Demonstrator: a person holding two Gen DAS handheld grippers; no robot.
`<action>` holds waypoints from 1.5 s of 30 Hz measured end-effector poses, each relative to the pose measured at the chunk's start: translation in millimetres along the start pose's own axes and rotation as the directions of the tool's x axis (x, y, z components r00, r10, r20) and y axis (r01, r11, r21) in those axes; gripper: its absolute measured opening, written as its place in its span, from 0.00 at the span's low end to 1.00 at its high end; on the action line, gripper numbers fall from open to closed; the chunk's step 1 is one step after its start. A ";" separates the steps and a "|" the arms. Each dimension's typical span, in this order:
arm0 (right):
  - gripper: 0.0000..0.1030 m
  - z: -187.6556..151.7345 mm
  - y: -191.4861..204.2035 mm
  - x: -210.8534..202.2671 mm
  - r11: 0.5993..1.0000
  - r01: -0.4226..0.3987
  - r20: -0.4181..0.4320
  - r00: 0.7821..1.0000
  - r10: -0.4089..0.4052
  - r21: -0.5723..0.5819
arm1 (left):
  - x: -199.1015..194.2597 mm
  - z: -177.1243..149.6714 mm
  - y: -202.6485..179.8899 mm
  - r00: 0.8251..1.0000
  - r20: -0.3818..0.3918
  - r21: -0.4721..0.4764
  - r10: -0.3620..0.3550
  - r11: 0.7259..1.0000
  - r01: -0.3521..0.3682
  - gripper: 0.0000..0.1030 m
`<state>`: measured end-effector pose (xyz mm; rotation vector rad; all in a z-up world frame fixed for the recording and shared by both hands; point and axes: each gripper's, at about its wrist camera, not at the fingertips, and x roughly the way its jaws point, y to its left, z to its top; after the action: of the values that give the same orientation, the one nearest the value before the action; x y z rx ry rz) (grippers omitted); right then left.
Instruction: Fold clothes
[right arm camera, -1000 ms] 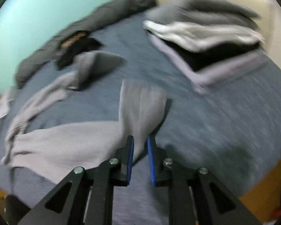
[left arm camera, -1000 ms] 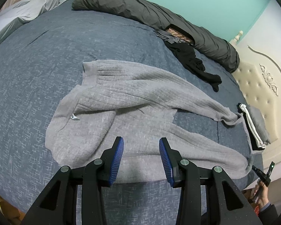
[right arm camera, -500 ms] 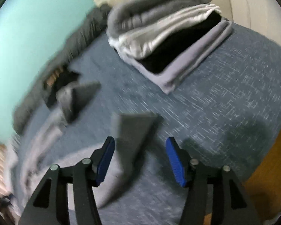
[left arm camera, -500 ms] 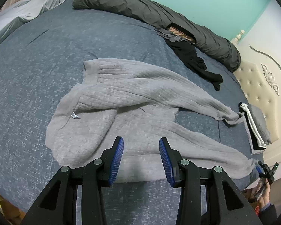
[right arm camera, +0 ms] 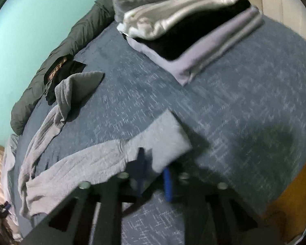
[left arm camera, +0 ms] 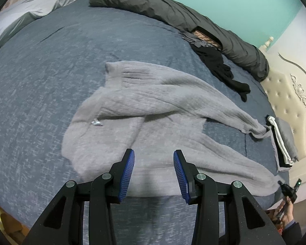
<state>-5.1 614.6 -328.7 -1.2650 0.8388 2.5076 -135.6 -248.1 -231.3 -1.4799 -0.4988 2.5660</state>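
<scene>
Left wrist view. We see the left gripper (left arm camera: 154, 173) with its blue pads standing apart and nothing between them; it hangs over the near hem of the grey trousers (left arm camera: 144, 110), which lie spread flat across the blue bedspread (left arm camera: 40, 77). We judge the gripper is held here, jaws parted, to be ready to take the waist end once the other hand has its end. Ahead of the gripper the waistband runs away to the far left, and the two legs stretch off to the right. Left of the gripper the bedspread is bare, so there is open room to fold that way. To the far right the folded pile (left arm camera: 283, 140) sits against the headboard (left arm camera: 291, 94), and the upper leg's cuff just touches it. Beyond, the dark quilt (left arm camera: 173, 14) and a black garment (left arm camera: 220, 67) lie well apart from the trousers.

Right wrist view. The right gripper (right arm camera: 153, 175) is blurred; its jaws are closing on the ribbed cuff (right arm camera: 163, 138) of the near trouser leg, and the cloth lies between the pads. We judge this corner is taken because a leg end gives a clean edge to carry over. The other leg (right arm camera: 75, 89) lies bunched ahead to the left. Ahead and to the right the bedspread is free as far as the folded pile (right arm camera: 193, 26); the bed's edge falls away close on the right.
</scene>
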 end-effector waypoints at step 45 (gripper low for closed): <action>0.04 21.2 0.3 -0.3 0.994 0.092 0.024 0.996 -0.091 -0.064 | 50.7 -31.3 169.0 0.983 0.127 -0.594 -0.129 0.784 0.180 0.55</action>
<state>-19.3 626.6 -318.4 -1.2645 0.6835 2.4900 -126.7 -385.4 -346.3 -1.4025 -1.5050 2.4488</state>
